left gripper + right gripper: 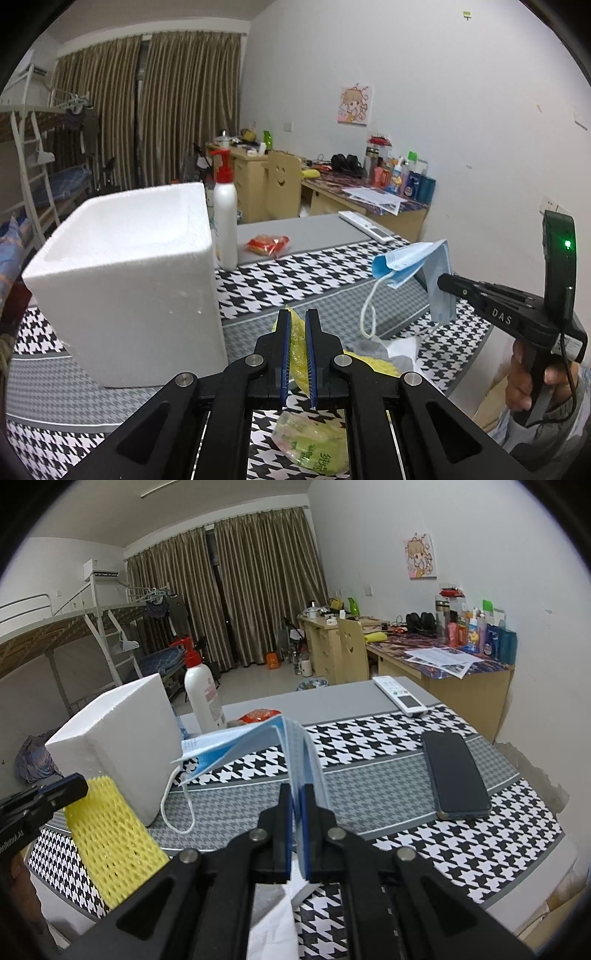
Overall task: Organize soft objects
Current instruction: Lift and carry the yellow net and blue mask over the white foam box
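My left gripper (298, 321) is shut on a yellow foam net sleeve (297, 354), held above the table; the sleeve also hangs at the left of the right wrist view (110, 834). My right gripper (297, 794) is shut on a blue face mask (258, 738) whose white ear loop dangles; in the left wrist view the mask (410, 262) hangs from that gripper (448, 282) at the right. A white foam box (125, 273) stands open-topped to the left; it also shows in the right wrist view (122, 746).
On the houndstooth tablecloth (461, 849) lie a dark phone (454, 775), a white remote (399, 698), a red snack packet (267, 243) and a white pump bottle (225, 218). A green packet (314, 446) and white and grey cloths (388, 350) lie below my left gripper.
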Demonstrator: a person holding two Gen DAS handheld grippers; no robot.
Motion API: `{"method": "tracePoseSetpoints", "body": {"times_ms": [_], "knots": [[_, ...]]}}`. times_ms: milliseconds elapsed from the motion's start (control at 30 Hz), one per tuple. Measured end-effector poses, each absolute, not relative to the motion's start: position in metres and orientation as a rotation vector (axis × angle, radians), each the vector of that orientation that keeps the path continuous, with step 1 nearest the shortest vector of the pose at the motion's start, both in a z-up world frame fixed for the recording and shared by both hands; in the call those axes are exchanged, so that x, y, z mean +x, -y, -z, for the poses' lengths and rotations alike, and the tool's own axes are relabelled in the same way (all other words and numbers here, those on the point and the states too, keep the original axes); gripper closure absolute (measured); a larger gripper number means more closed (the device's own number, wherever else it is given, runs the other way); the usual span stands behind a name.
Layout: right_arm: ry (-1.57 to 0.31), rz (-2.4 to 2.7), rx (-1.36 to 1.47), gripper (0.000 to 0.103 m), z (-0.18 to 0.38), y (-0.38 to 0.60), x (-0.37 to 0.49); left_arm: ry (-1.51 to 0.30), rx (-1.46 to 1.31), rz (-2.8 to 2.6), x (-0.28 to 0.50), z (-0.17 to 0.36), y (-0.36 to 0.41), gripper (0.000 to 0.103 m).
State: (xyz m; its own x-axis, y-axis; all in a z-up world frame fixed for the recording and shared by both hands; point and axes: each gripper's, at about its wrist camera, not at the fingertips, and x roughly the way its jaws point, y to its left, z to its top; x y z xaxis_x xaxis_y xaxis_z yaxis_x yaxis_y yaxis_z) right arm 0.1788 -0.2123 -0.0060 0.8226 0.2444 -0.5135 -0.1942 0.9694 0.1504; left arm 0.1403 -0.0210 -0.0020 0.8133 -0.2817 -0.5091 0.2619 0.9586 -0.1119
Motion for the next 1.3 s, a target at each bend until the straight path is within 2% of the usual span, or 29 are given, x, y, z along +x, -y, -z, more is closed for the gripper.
{"method": "tracePoseSetpoints", "body": {"times_ms": [1300], "knots": [[-0.410,-0.279,0.088,0.096,-0.048,0.192,0.177,-0.363,-0.021,0.189,0.139,-0.063,-0.006,0.095]]}}
